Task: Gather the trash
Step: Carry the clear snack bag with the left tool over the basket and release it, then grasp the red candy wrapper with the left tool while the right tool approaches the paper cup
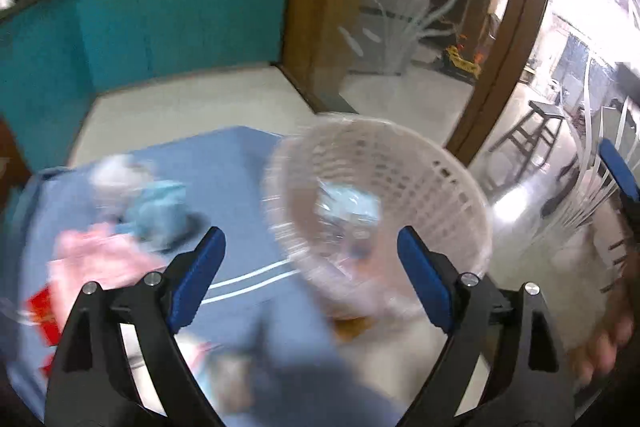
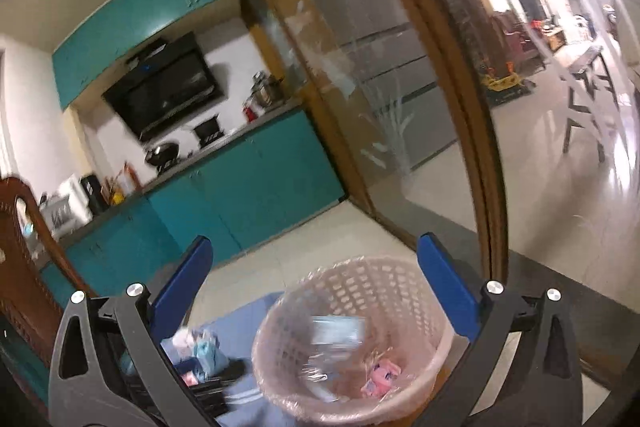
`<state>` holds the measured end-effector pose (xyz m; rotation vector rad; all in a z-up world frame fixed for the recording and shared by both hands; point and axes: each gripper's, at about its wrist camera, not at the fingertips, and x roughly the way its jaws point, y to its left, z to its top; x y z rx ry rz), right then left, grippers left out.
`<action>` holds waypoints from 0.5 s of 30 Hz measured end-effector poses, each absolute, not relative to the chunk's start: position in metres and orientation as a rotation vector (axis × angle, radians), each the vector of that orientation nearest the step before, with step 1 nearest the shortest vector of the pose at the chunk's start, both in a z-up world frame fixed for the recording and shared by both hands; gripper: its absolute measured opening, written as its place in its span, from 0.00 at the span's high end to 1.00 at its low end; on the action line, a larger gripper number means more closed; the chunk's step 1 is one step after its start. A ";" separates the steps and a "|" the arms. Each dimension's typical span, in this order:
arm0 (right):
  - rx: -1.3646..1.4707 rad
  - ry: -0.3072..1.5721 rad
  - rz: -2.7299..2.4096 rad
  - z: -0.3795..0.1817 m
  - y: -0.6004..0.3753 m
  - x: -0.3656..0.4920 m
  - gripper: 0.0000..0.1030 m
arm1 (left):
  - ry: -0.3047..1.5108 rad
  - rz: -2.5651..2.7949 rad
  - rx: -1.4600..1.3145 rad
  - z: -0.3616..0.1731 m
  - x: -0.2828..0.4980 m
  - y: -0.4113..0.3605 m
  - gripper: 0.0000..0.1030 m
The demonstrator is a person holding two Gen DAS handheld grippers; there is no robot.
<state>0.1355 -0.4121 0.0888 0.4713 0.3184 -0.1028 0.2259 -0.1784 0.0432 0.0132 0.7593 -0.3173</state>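
Both empty and wide open: left gripper [image 1: 310, 249] is nearer the scraps [image 1: 120, 227], left of the basket [image 1: 400, 163]; right gripper [image 2: 316, 265] hovers over the basket.

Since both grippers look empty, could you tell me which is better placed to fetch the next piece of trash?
Probably left: the left gripper is open beside the wrappers on the blue cloth; the open right gripper faces the basket.

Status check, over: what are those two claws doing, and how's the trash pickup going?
Left gripper open, empty. Right gripper open, empty, above the lined basket. Wrappers already inside. More scraps on the blue cloth. Nothing blocking.
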 end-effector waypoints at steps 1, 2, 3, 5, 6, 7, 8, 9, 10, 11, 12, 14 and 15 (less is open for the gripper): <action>0.455 0.350 -0.076 0.087 -0.402 0.139 0.03 | 0.738 -0.287 0.033 0.047 0.216 -0.162 0.11; 0.437 0.382 -0.047 0.085 -0.390 0.141 0.03 | 0.719 -0.245 0.050 0.050 0.205 -0.144 0.10; 0.425 0.405 -0.020 0.084 -0.379 0.139 0.03 | 0.704 -0.190 0.057 0.053 0.189 -0.116 0.09; 0.393 0.453 0.040 0.082 -0.353 0.138 0.03 | 0.710 -0.119 0.053 0.056 0.166 -0.079 0.08; 0.365 0.478 0.078 0.081 -0.334 0.135 0.03 | 0.720 -0.071 0.032 0.055 0.149 -0.053 0.08; 0.342 0.495 0.104 0.081 -0.320 0.131 0.03 | 0.725 -0.050 0.009 0.054 0.136 -0.035 0.08; 0.306 0.518 0.135 0.078 -0.299 0.124 0.03 | 0.729 -0.032 -0.013 0.051 0.125 -0.019 0.07; 0.281 0.533 0.156 0.076 -0.286 0.117 0.03 | 0.732 -0.006 -0.036 0.046 0.109 -0.001 0.07; 0.251 0.549 0.175 0.073 -0.272 0.107 0.03 | 0.733 0.008 -0.048 0.043 0.100 0.008 0.07; 0.230 0.558 0.188 0.069 -0.259 0.095 0.03 | 0.737 0.021 -0.059 0.038 0.088 0.019 0.07; 0.218 0.566 0.203 0.064 -0.249 0.085 0.03 | 0.739 0.030 -0.061 0.034 0.079 0.021 0.07; 0.195 0.583 0.219 0.057 -0.235 0.070 0.03 | 0.743 0.051 -0.050 0.024 0.064 0.028 0.07; 0.180 0.591 0.215 0.052 -0.228 0.060 0.03 | 0.748 0.060 -0.040 0.019 0.058 0.031 0.07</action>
